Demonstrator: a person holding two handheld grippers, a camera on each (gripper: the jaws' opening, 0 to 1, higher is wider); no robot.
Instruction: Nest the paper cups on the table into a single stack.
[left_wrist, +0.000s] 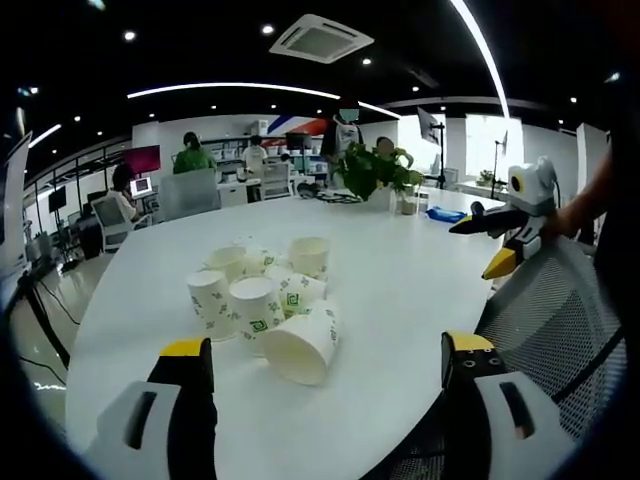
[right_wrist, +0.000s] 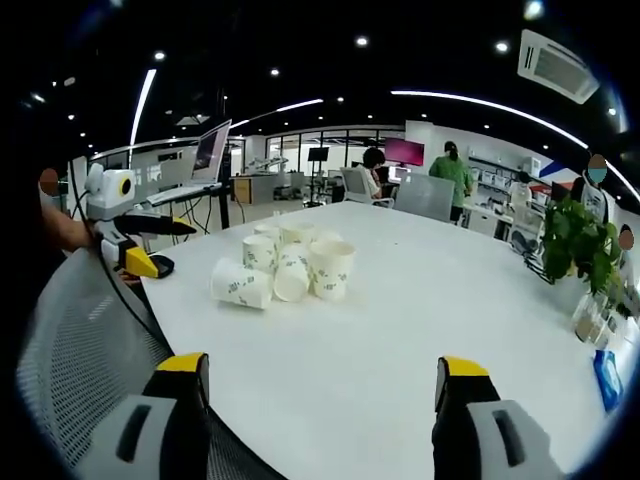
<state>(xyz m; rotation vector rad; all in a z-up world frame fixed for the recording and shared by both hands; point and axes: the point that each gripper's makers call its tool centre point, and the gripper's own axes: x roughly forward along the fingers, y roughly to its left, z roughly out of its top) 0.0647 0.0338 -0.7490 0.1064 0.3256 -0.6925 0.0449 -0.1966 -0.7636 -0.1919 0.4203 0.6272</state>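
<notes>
Several white paper cups with green prints (left_wrist: 265, 300) cluster on a white table (left_wrist: 400, 270). Some stand upright and a few lie on their sides; the nearest lies tipped (left_wrist: 303, 345). My left gripper (left_wrist: 330, 365) is open, its yellow-tipped jaws wide apart, short of the cluster. In the right gripper view the same cups (right_wrist: 285, 268) sit toward the left of the table (right_wrist: 420, 320), one lying at the left (right_wrist: 242, 284). My right gripper (right_wrist: 320, 380) is open, well back from them. Each view catches the other gripper: the right gripper (left_wrist: 495, 245) and the left gripper (right_wrist: 150, 245).
A grey mesh chair back (left_wrist: 550, 330) stands at the table edge between me and the cups, seen too as the chair back (right_wrist: 80, 340). A potted plant (left_wrist: 375, 170), a small jar and a blue cloth (left_wrist: 445, 214) sit at the far end. People work at desks behind.
</notes>
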